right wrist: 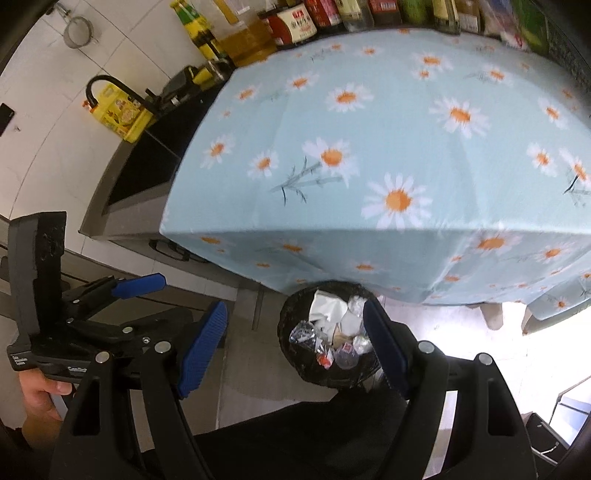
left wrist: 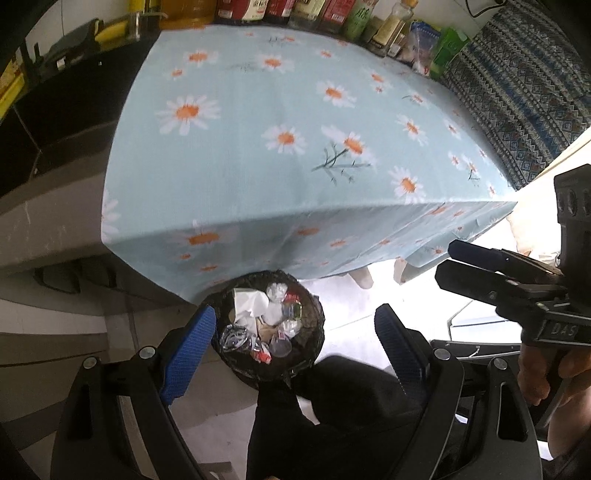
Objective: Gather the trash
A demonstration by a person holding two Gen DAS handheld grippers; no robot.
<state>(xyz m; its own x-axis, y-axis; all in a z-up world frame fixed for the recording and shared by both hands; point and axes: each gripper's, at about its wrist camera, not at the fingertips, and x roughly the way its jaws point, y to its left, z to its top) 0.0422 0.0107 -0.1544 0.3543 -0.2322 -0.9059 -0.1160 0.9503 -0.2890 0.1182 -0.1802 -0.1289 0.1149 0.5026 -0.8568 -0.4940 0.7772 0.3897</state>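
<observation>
A round black trash bin point(left wrist: 314, 354) stands on the floor at the table's front edge; it also shows in the right wrist view point(right wrist: 291, 314). It holds several pieces of trash point(left wrist: 267, 319): crumpled white paper, clear plastic, small wrappers point(right wrist: 334, 338). My left gripper point(left wrist: 295, 343) is open and empty, held high above the bin. My right gripper point(right wrist: 295, 347) is open and empty, also above the bin. Each gripper shows in the other's view, the right one point(left wrist: 491, 273) at the right and the left one point(right wrist: 122, 291) at the left.
A table with a light blue daisy tablecloth point(left wrist: 280, 122) fills the middle. Bottles and jars point(right wrist: 295, 26) line its far edge. A dark counter with a sink and black faucet point(right wrist: 107, 86) lies to the left. A patterned cushion point(left wrist: 517, 92) is at the right.
</observation>
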